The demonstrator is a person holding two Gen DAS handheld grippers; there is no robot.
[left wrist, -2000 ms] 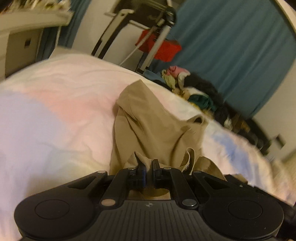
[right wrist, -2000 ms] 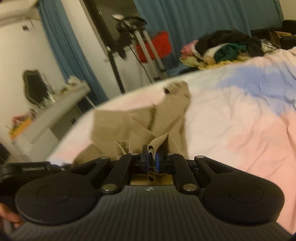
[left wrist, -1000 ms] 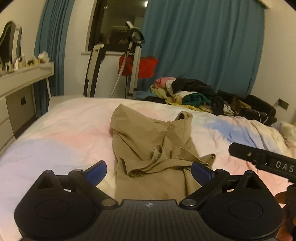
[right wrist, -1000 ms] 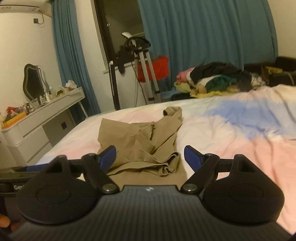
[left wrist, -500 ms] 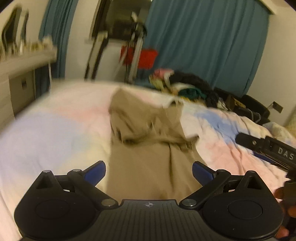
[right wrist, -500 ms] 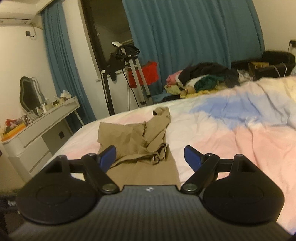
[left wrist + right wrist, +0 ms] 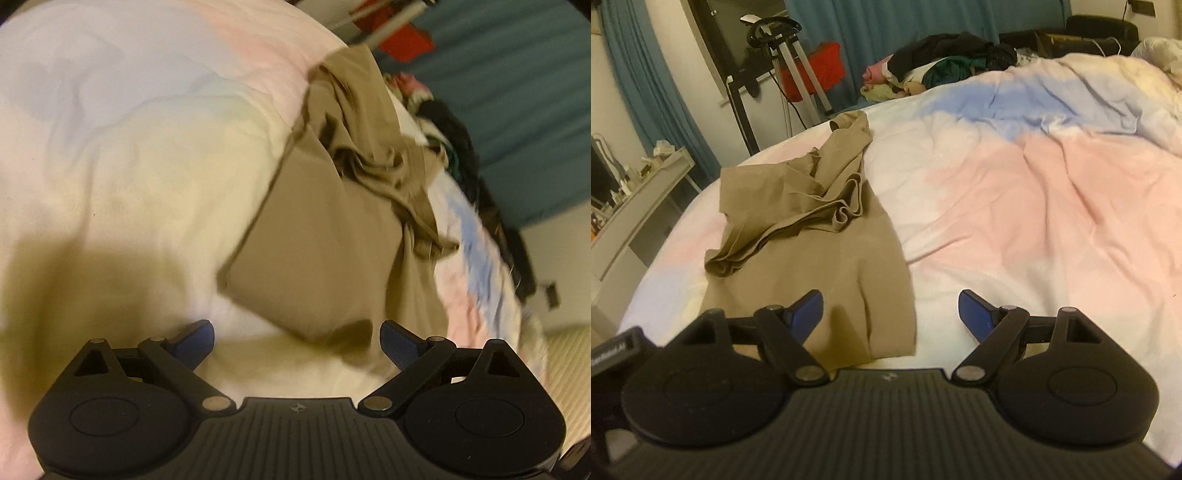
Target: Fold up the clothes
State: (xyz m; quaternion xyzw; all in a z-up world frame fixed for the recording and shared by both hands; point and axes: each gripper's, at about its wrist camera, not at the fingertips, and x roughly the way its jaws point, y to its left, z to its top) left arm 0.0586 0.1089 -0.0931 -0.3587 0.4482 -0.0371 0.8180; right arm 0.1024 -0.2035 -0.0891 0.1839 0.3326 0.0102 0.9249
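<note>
I see both claws spread wide and empty: left gripper (image 7: 297, 341), right gripper (image 7: 890, 314). The tan garment (image 7: 812, 236) lies half-folded on the bed (image 7: 1034, 206), its near hem just ahead of my fingers.

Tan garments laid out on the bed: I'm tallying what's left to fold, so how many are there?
1. A single tan garment lies on the pastel bedspread, ahead of both open tools. The heap of clothes beyond the bed is separate; more may be hidden there.
</note>
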